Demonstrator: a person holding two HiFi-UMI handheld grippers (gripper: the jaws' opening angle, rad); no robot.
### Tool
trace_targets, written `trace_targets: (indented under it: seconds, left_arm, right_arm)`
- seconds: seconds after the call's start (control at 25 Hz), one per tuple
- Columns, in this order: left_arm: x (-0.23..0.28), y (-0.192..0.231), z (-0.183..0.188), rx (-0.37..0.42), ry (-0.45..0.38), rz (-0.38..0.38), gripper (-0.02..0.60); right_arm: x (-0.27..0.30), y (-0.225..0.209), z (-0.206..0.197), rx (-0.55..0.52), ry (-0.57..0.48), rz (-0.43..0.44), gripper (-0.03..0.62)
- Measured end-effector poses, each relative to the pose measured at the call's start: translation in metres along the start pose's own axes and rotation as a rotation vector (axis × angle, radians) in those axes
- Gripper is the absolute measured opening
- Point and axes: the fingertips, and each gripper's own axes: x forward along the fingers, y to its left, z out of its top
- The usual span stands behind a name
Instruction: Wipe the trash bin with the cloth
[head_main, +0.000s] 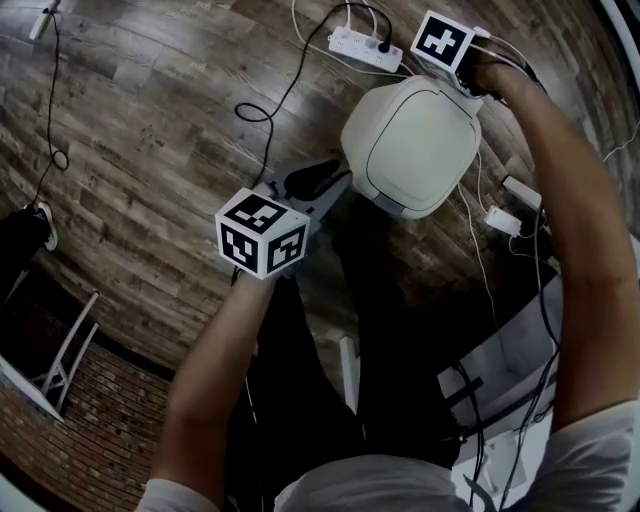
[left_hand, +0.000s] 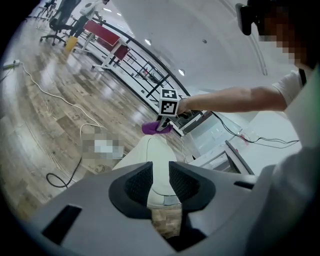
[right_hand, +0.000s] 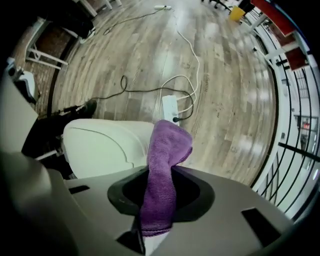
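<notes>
Left claw: my left gripper (left_hand: 160, 182) is released. I read a narrow gap between its ribbed pads (left_hand: 138, 182), and nothing sits in it.
Left claw position: from the head view it points at the near left flank of the trash bin (head_main: 415, 145), just beside it. I cannot tell whether the tips touch.
Right claw: my right gripper (right_hand: 159, 192) is clenched on the cloth (right_hand: 162, 175).
Cloth: purple and bunched into a thick fold. It stands up out of the jaws, and its top curls over toward the bin.
Cloth position: in the left gripper view I see it as a purple wad (left_hand: 152, 128) at the far rim of the bin, under the right claw's marker cube (left_hand: 169, 101).
Trash bin: cream-white with a rounded square lid, and the lid is down. It stands upright on the wood floor (head_main: 150, 120), between my two claws.
Power strip: a white strip (head_main: 365, 47) lies on the floor just beyond the bin, with plugs in it.
Cable: a black lead (head_main: 265, 110) loops across the planks to the left of the bin.
Right arm: it reaches across above the bin's right side.
</notes>
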Motion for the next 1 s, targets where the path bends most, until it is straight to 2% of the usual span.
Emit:
trace_targets:
  seconds: [0.12,0.4,0.8,1.0]
  left_arm:
    - [0.000,0.004,-0.007,-0.011,0.007,0.003,0.101]
    - [-0.006,0.006,-0.003,-0.015,-0.004,-0.008,0.101]
    - [-0.020,0.005,-0.010,-0.025,-0.016,-0.023,0.101]
    - [-0.030,0.005,-0.015,-0.031,-0.017,-0.028,0.101]
  right_arm:
    - [0.005,0.010,0.001,-0.063,0.044,-0.012,0.109]
    - [0.003,0.027,0.012,-0.097,0.056,0.017,0.109]
    - [-0.010,0.057,0.027,-0.173,0.057,0.002,0.109]
    - [-0.020,0.082,0.043,-0.197,0.032,0.032,0.109]
